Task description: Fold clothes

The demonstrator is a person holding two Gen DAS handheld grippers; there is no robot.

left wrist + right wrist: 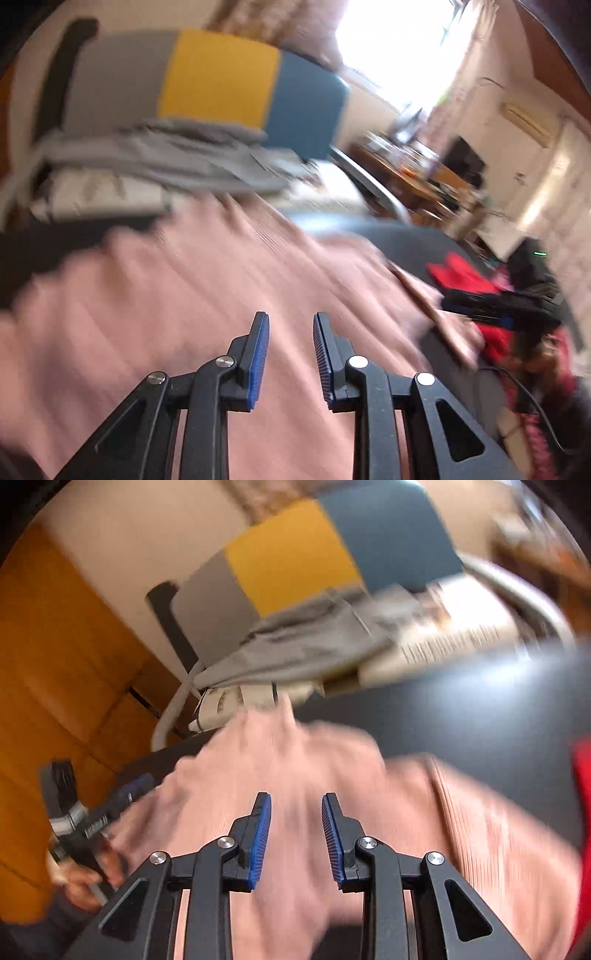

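**Pink knit loose under two empty claws**

Pink ribbed fabric, the garment (207, 280) you are folding, lies spread on the dark tabletop (461, 709), and it fills the ground beneath both cameras. Your left claw (291, 354) stands with a moderate gap between its blue pads and nothing in it; your right claw (296, 836) is the same, parted and empty, hovering over the cloth. Both views are smeared with motion blur, so exact heights above the fabric cannot be judged.

Here is where trouble could start. In the right wrist view one end of the garment bunches into a narrow ridge toward the far edge, near a grey folded pile (303, 642) on the striped chair (291, 554). If you pinch into that bunched part you will likely take several layers at once and the fold will come out crooked.

A red garment (461, 273) lies just beside the pink one on your right side. Close carelessly there and you may snag both.

Knit of this kind probably stretches and slides on a smooth top, so a one-sided pull could drag the whole piece rather than turn an edge. Moving this fast, you also risk closing on air or pressing the pads into the tabletop. Slow down, find a single clean edge, then close.
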